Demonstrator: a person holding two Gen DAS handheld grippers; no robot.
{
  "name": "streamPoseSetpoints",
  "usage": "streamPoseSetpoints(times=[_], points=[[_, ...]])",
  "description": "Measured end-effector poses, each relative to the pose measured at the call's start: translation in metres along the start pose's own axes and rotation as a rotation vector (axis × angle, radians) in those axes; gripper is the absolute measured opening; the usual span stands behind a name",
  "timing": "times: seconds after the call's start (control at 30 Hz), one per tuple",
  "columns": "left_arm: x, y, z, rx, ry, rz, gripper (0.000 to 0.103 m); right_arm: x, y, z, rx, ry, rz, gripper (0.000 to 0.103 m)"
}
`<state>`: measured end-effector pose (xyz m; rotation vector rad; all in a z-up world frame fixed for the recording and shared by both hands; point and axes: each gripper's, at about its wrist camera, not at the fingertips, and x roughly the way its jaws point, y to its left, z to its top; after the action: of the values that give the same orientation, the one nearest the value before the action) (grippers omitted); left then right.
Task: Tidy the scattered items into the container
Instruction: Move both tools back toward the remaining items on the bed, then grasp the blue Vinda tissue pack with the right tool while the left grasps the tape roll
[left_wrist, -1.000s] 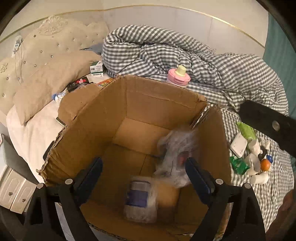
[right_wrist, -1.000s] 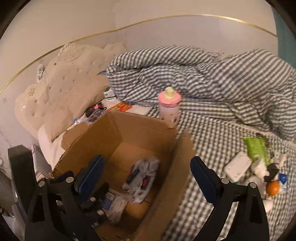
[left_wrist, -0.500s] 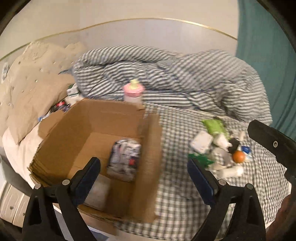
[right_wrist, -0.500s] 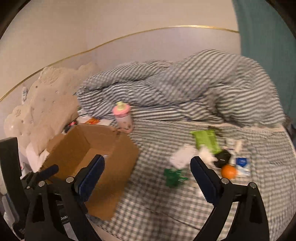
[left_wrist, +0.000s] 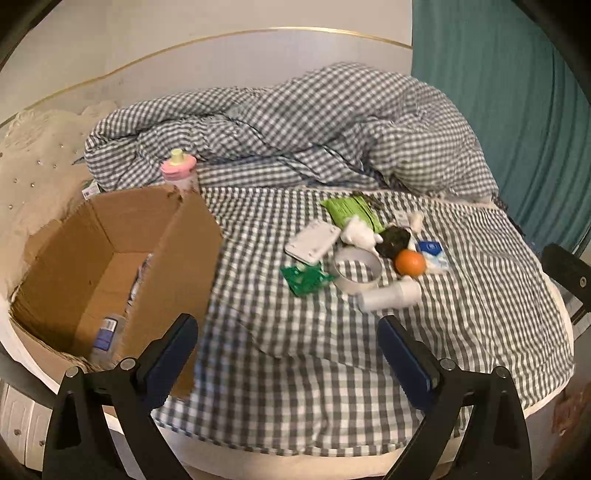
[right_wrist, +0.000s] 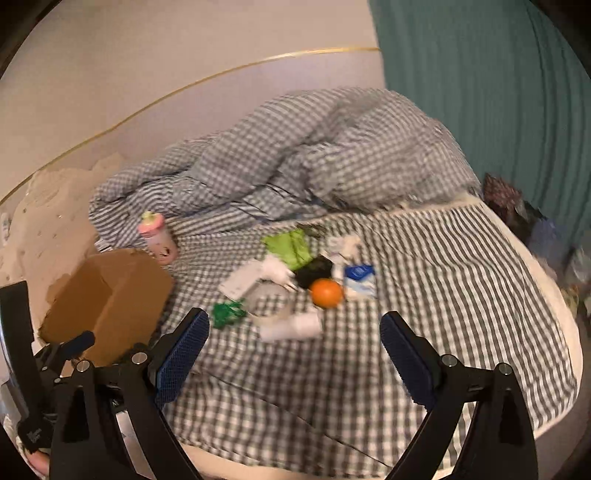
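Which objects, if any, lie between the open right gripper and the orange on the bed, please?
Only one: the white cylinder lies on the checked sheet directly in front of the orange, between it and the right gripper. The gripper itself holds nothing.

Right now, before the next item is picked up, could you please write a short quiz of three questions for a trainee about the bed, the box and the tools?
1. True or false: the left tool and the right tool are both open and hold nothing.
2. Which item lies nearest the orange? A) pink bottle B) roll of tape C) cardboard box
3. Fill in: the pink bottle stands just behind the ____.

Key: 1 true; 2 B; 3 cardboard box.
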<state>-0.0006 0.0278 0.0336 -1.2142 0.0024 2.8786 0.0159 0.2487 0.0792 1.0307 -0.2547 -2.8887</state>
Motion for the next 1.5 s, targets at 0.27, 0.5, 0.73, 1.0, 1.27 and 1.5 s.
streamPoseSetpoints(times=[0.27,0.5,0.73,1.0,1.27,1.5], points=[[0.023,-0.011,-0.007,-0.003,0.041,-0.024,0.100,0.016,-0.030,-0.013,0.025,0.046,-0.008,0.094],[0.056,-0.010,-0.001,-0.016,0.074,-0.033,0.100,0.052,-0.037,-0.011,0.018,0.077,-0.046,0.094],[0.103,-0.018,0.014,-0.024,0.113,-0.037,0.100,0.101,-0.053,-0.004,0.005,0.138,-0.099,0.094],[0.159,-0.038,0.037,-0.028,0.158,-0.052,0.100,0.170,-0.078,0.020,0.019,0.215,-0.118,0.084],[0.202,-0.049,0.050,-0.036,0.203,-0.035,0.100,0.239,-0.084,0.044,-0.006,0.280,-0.147,0.069],[0.218,-0.081,0.051,0.042,0.211,-0.072,0.100,0.284,-0.093,0.037,0.009,0.358,-0.158,0.068]])
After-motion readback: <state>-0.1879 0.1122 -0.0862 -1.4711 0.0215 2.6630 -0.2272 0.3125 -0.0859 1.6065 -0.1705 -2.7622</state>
